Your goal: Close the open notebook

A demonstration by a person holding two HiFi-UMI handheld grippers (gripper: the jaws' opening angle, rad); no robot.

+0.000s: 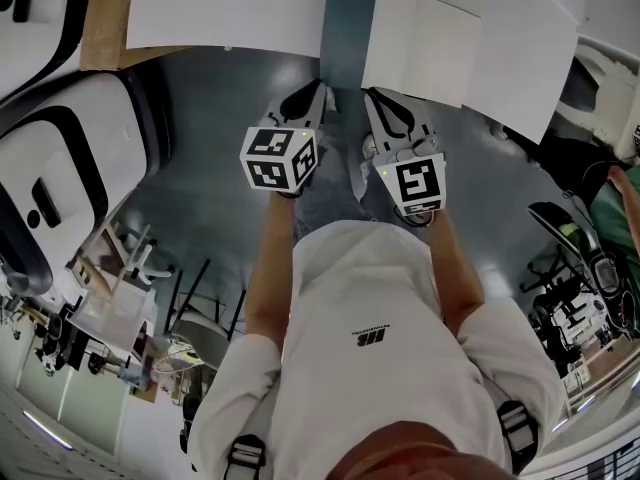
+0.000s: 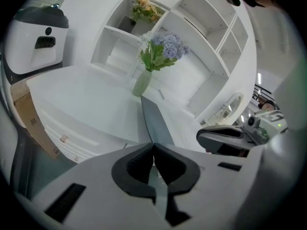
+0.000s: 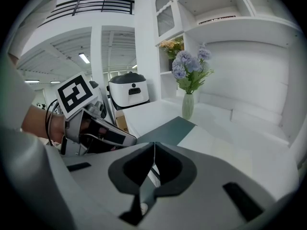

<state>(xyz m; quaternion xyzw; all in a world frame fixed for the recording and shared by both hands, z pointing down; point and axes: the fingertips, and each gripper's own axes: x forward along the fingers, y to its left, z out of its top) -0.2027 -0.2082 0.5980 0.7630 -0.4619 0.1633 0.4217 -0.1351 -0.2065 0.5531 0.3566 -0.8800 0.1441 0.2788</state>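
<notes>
Plainly, both claws were clenched on nothing. Your left gripper and right gripper hung side by side, and each gripper view showed the jaws pressed tip to tip. The notebook lay open on the table at 12 o'clock from the grippers. Its dark cover lay flat toward 11 and a white page spread toward 1.

To close it well, you probably needed to part one pair of jaws first, since shut tips could only push. The cover looked like the easier leaf: slip a jaw under its free edge at 9 o'clock, lift it, and swing it over toward 3. The other gripper could rest on the page side so the book did not skate on the smooth white top.

Beyond the notebook at 12 stood a vase of blue flowers before white shelves. A white machine stood off at 9, with a cardboard box below it. The floor beneath you was grey.
</notes>
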